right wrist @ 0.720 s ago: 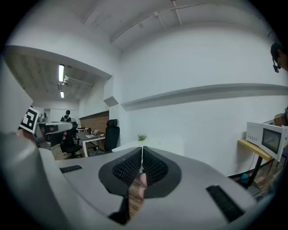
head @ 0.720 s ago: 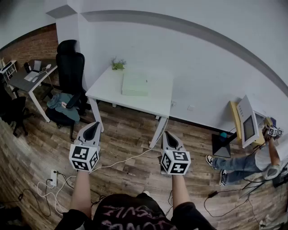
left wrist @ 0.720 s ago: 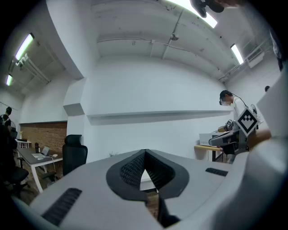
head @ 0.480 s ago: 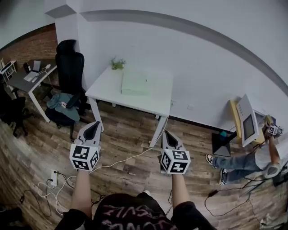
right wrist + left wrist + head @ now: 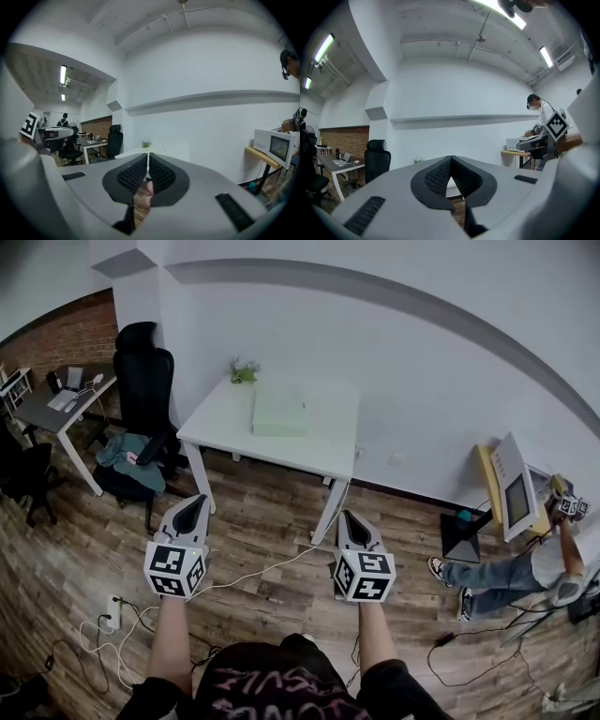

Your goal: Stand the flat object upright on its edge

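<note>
A pale green flat box [image 5: 280, 414] lies flat on the white table [image 5: 225, 423] against the far wall. Both grippers hang in the air over the wooden floor, well short of the table. My left gripper [image 5: 193, 507] is shut with nothing in it, its tips pointing toward the table's left leg. My right gripper [image 5: 352, 519] is shut and empty too, pointing toward the table's right leg. In the left gripper view the jaws [image 5: 450, 161] meet at the tips; in the right gripper view the gripper [image 5: 148, 157] shows its jaws touching, with the table far beyond.
A small green plant [image 5: 246, 372] stands at the table's back left. A black office chair [image 5: 143, 381] with clothes is left of the table, beside a grey desk [image 5: 56, 404]. A person [image 5: 525, 568] sits at the right near a microwave [image 5: 514, 488]. Cables [image 5: 253, 573] run over the floor.
Both grippers have held their place, with only a slight drift. The person at the right has shifted a little.
</note>
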Motion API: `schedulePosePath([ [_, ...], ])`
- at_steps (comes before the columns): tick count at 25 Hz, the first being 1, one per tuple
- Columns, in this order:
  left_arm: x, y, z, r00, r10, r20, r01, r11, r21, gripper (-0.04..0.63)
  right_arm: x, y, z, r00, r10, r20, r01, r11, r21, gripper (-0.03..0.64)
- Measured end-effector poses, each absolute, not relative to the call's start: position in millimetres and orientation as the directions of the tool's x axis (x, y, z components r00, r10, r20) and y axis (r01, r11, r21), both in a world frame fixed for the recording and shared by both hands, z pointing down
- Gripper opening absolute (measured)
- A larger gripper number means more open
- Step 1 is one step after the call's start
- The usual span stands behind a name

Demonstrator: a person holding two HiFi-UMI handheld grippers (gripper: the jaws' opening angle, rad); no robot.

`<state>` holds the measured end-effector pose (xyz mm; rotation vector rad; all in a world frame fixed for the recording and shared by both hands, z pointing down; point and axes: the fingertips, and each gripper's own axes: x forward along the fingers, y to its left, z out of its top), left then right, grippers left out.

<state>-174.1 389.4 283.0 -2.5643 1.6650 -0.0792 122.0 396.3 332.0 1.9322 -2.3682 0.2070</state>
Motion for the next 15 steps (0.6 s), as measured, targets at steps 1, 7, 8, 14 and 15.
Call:
schedulePosePath([
  [1,-175,389,283,0.409,-0.913,-0.002,-0.908,-0.406,-0.098,0.014,122,396,332,-0.200,-0.969,0.144,-0.979,0.194,-0.054,0.028],
  [7,-172,385,284,0.419,-0.908,0.000,-0.903,-0.416,-0.110,0.015,123,396,332,-0.189,-0.973,0.134,-0.982,0.184,-0.047,0.028],
  [8,-171,383,284,0.421,-0.907,0.000,-0.902,-0.418,-0.111,0.015,124,394,331,-0.188,-0.973,0.131,-0.982,0.184,-0.045,0.028],
  [14,-164,364,290,0.434,-0.901,0.009,-0.896,-0.433,-0.103,0.014,128,376,334,-0.180,-0.976,0.123,-0.983,0.176,-0.042,0.028],
  [15,-163,360,290,0.436,-0.900,0.011,-0.895,-0.434,-0.105,0.015,128,372,335,-0.181,-0.976,0.122,-0.983,0.177,-0.045,0.028],
])
